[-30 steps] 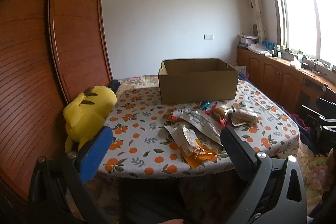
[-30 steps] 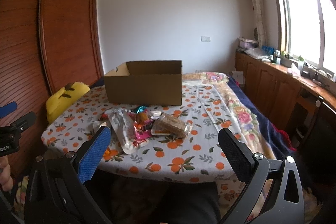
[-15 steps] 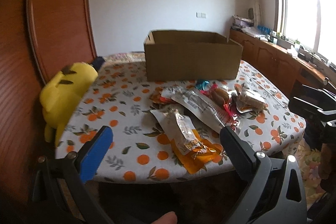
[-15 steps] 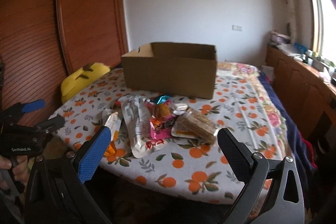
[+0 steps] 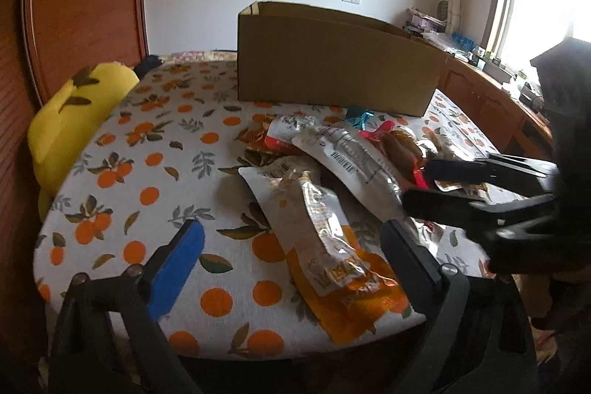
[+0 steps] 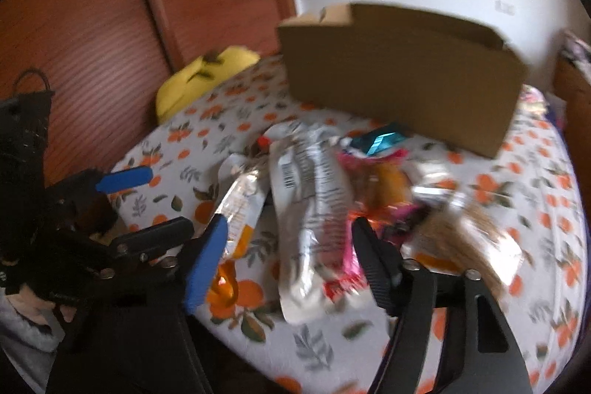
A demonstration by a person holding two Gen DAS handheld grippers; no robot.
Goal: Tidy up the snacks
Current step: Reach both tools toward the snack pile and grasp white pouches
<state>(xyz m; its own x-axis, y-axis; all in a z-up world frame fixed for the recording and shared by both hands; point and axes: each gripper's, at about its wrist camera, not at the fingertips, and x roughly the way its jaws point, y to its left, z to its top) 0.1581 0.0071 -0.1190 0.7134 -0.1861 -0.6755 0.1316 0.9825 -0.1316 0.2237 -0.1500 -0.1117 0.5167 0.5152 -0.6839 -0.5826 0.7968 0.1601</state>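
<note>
A heap of snack packets lies on the orange-print tablecloth [image 5: 147, 194] in front of an open cardboard box [image 5: 332, 69] [image 6: 399, 80]. My left gripper [image 5: 291, 261] hovers low over the near table edge. Its jaws are closing slightly around a silver-and-orange pouch [image 5: 321, 239] without touching it. My right gripper [image 6: 291, 264] comes in from the right over a long white pouch [image 6: 310, 209]. Its jaws are closing with that pouch between them, and the pads do not press it. Each gripper shows in the other's view: right gripper [image 5: 424, 185], left gripper [image 6: 147, 205].
A yellow plush toy [image 5: 74, 109] [image 6: 207, 76] leans at the table's left edge against the wooden wardrobe doors [image 5: 81, 6]. Pink, teal and brown packets [image 6: 380, 172] sit on the right of the heap. A wooden counter [image 5: 491, 98] runs under the window on the right.
Both grippers have dropped and moved forward to the snack heap. The right gripper's jaws have narrowed and it has swung left. It now shows at the right of the left wrist view.
</note>
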